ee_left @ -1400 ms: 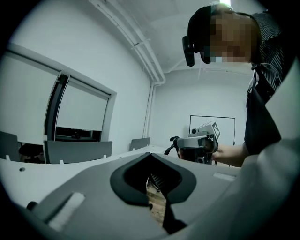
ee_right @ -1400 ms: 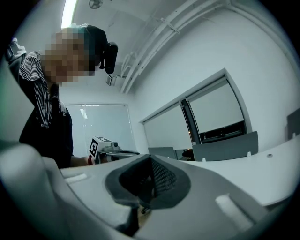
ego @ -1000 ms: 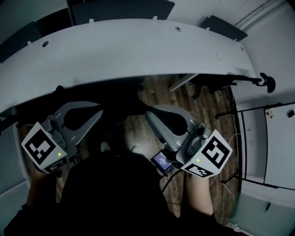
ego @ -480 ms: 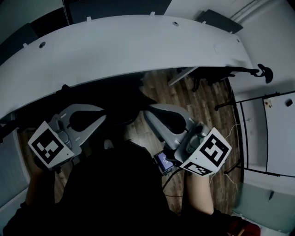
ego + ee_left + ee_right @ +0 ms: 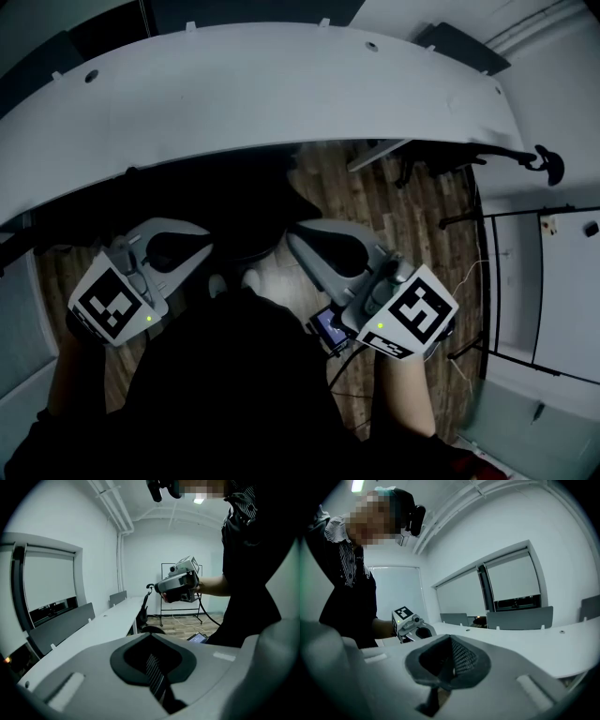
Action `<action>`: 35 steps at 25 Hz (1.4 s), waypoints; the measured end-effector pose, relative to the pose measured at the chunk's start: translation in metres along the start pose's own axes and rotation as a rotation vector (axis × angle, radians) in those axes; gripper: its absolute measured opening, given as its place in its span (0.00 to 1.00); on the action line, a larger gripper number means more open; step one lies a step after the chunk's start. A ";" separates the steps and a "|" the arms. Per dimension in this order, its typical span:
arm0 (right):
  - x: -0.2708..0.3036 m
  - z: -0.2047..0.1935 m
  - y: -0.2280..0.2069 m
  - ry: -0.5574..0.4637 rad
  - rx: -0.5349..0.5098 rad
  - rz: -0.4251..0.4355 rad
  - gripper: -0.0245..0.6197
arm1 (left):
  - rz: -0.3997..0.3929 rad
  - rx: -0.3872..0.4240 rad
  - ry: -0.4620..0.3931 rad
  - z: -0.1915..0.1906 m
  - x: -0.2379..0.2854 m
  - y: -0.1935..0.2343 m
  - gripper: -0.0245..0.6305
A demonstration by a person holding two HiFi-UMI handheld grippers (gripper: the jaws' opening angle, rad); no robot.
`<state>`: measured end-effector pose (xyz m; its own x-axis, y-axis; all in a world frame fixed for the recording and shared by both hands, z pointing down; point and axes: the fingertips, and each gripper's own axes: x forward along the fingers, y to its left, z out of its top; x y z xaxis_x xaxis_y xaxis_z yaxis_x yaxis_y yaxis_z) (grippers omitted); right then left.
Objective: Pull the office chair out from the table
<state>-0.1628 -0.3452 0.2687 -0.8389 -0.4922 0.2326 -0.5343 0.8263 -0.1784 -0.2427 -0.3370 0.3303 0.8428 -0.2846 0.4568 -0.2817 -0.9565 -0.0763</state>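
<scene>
The office chair [image 5: 240,202] is a dark shape in shadow, tucked under the front edge of the long white table [image 5: 262,94]; its details are hard to make out. My left gripper [image 5: 208,249] hangs just short of it on the left, jaws shut and holding nothing. To the chair's right, my right gripper [image 5: 292,238] is also shut and empty. The left gripper view shows its own closed jaws [image 5: 151,637] and the right gripper [image 5: 180,585] in a hand. From the right gripper [image 5: 451,640], the left gripper [image 5: 410,623] shows across.
A second black chair [image 5: 422,164] stands under the table at the right. A small lit device [image 5: 330,328] lies on the wooden floor [image 5: 394,225] by my right hand. A thin black rack [image 5: 525,281] stands along the right wall. Grey divider panels [image 5: 518,617] line the table's far side.
Both grippers have sunk a little in front of the table, and the left one has rolled. Their jaws stayed shut.
</scene>
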 end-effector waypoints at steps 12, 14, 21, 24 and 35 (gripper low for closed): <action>0.015 -0.033 -0.013 0.089 -0.019 0.056 0.04 | -0.027 0.019 0.065 -0.019 0.022 -0.002 0.10; 0.016 -0.038 -0.010 0.102 -0.025 0.075 0.06 | -0.036 0.039 0.088 -0.023 0.024 -0.004 0.13; 0.025 -0.051 -0.005 0.149 -0.064 0.120 0.17 | -0.059 0.190 0.227 -0.045 0.029 -0.010 0.38; 0.028 -0.057 -0.004 0.170 -0.083 0.144 0.35 | -0.079 0.241 0.244 -0.044 0.029 -0.011 0.41; 0.042 -0.099 0.021 0.339 -0.181 0.268 0.57 | -0.226 0.321 0.408 -0.090 0.025 -0.031 0.62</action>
<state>-0.1984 -0.3215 0.3693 -0.8474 -0.1627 0.5053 -0.2513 0.9614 -0.1118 -0.2546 -0.3088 0.4237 0.6027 -0.0836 0.7936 0.0922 -0.9805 -0.1733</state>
